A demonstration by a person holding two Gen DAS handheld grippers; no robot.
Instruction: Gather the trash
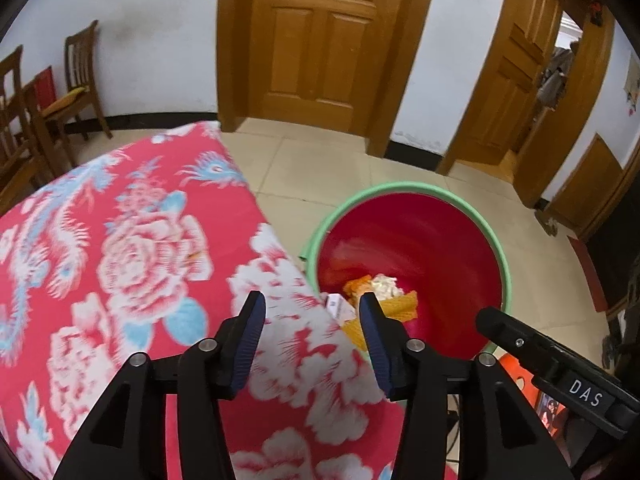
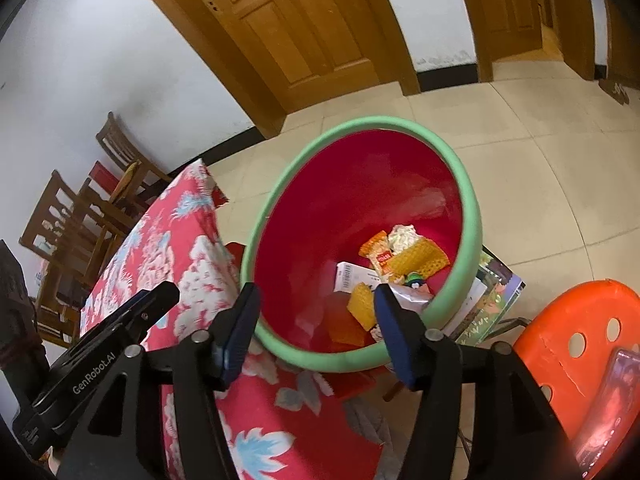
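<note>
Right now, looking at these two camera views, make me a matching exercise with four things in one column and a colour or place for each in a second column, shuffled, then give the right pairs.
Things:
1. Bucket rim
2. Stool
3. Floral cloth
4. White carton

Colour or place:
A. Orange, with round holes
B. Lying inside the bucket among wrappers
C. Green
D. Red with white and blue flowers, covering the table

Pairs: 1-C, 2-A, 3-D, 4-B
</note>
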